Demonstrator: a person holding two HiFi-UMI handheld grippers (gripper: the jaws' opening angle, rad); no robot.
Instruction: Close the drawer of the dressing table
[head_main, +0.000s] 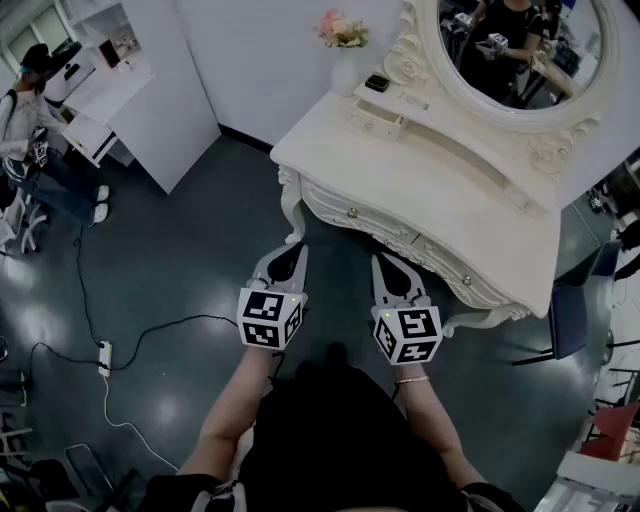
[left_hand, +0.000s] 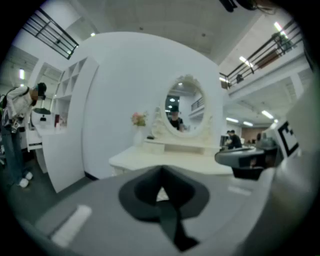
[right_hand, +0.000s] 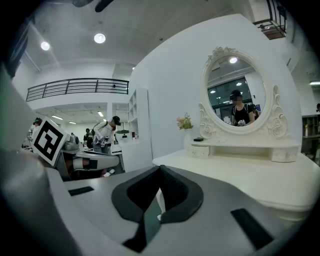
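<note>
We held both tongs low in front of the bench (head_main: 470, 215), over the dark floor (head_main: 180, 270) just off its front edge. The left tongs (head_main: 290, 262) were pressed together with nothing between them, and so were the right tongs (head_main: 392, 272). Both pointed toward the carved front and touched nothing.

The small drawer (head_main: 378, 120) sat near the bench's back left corner, in the low riser under the oval mirror (head_main: 520, 50), just beside the vase (head_main: 343, 68) of flowers. It seemed to stand proud of the riser, so we took it for the one left open. The two front drawers with their knobs (head_main: 352, 212) looked flush, though we could not be sure from this angle. The small drawer was well apart from both tongs, across the whole depth of the top.

We judged it to be light, stiff painted wood that would slide with little effort. No grip seemed needed: closed tips set flat on the middle of its face should have pushed it home. The glossy paint could have let the tips skate, and an off-centre push might have cocked it in its slot. The vase close by looked easy to knock over, so the side of approach mattered.
</note>
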